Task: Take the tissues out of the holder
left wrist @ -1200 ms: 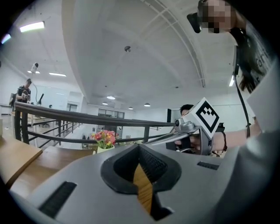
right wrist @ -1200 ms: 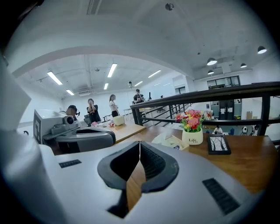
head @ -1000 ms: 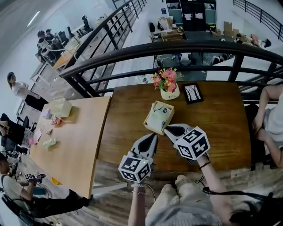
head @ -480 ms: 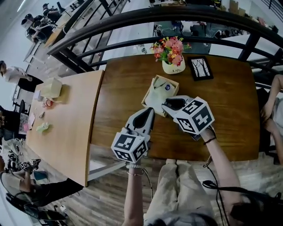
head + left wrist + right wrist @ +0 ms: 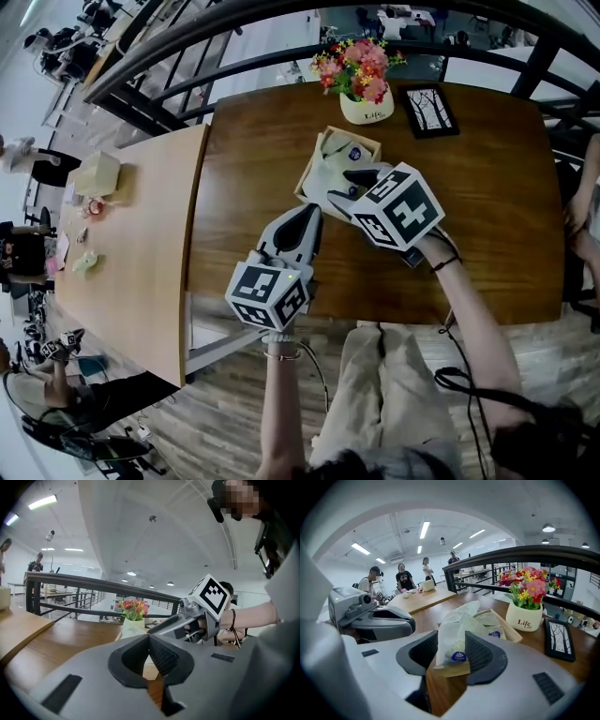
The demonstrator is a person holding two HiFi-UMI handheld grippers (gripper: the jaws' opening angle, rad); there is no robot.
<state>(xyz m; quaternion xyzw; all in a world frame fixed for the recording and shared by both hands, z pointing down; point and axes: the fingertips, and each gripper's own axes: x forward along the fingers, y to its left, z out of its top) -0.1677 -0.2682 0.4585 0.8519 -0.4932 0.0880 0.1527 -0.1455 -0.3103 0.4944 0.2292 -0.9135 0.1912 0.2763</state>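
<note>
Brown table [image 5: 487, 206], centre frame: my right gripper [image 5: 451, 654] jaws just opened wide, tissue pack [image 5: 457, 630] between them (not pinched, in holder [image 5: 512, 631]); my left gripper [image 5: 149, 639] jaws closed, empty.

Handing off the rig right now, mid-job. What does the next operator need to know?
Right tool: open, jaws have just been opening. The tissues show between them, pads not pressing.
Left tool: shut, empty, short of the holder.
Things: tissues in the wooden holder on the dark table.
Done: nothing taken out yet.
Left: likely close the right tool on the tissues and lift them out.
</note>
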